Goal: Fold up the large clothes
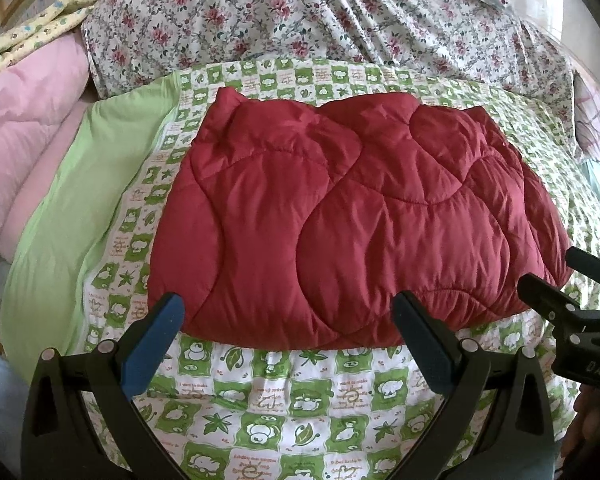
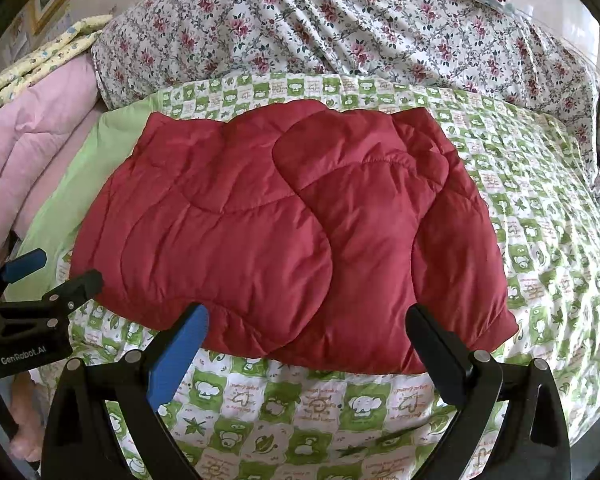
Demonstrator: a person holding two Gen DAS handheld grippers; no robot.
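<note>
Red quilted jacket (image 1: 352, 220) lies folded into a puffy bundle on the green-and-white checked quilt (image 1: 284, 412), roughly mid-quilt. Long axis runs left-right across both views; the straighter, fatter edge faces the grippers, the lumpier edge faces away twd the floral bedspread (image 1: 300, 12). Right end of bundle is layered, one fold lapped over another.

Left gripper (image 1: 288, 344) sits just short of the jacket's near edge, jaws spread wide, nothing btwn them; blue pad on left finger (image 1: 152, 344), fingertips right at the hem, contact unclear. Right gripper (image 2: 308, 348) same deal: wide open, empty, tips at the near hem of the jacket (image 2: 284, 216), closer to its right end.

Left of the jacket: plain green fabric (image 1: 76, 208), then pink bedding (image 1: 24, 128) w/ a yellow printed cloth (image 1: 32, 36) beyond it.
</note>
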